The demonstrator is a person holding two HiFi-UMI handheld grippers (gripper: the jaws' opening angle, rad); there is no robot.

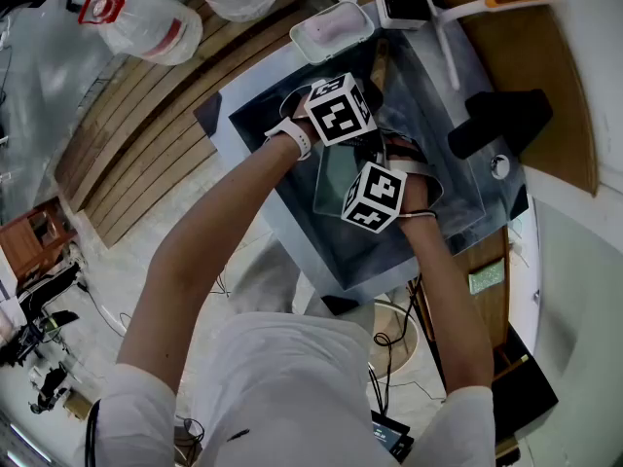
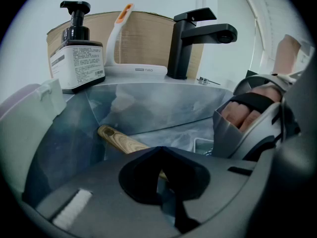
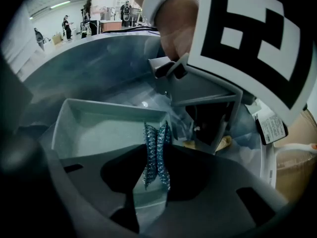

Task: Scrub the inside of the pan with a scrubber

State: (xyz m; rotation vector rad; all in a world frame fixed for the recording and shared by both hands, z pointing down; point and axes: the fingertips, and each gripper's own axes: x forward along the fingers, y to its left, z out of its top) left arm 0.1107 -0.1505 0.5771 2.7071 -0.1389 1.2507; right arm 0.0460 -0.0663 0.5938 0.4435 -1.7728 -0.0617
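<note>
A square grey pan (image 1: 333,178) lies in the sink (image 1: 458,197), with its wooden handle (image 1: 380,63) pointing to the far side. My left gripper (image 1: 341,111) sits over the pan's far edge. In the left gripper view it (image 2: 159,172) is shut on the wooden handle (image 2: 120,140). My right gripper (image 1: 376,197) hovers over the pan's near side. In the right gripper view it (image 3: 156,168) is shut on a blue metallic scrubber (image 3: 156,151), which hangs over the pan's (image 3: 94,130) pale inside. The jaw tips are hidden in the head view.
A black faucet (image 1: 508,120) stands at the sink's right. A soap pump bottle (image 1: 407,3), an orange-handled white scraper (image 1: 465,10) and a white container (image 1: 331,31) lie along the far rim. Plastic bottles (image 1: 141,17) sit at upper left. People stand far off in the right gripper view.
</note>
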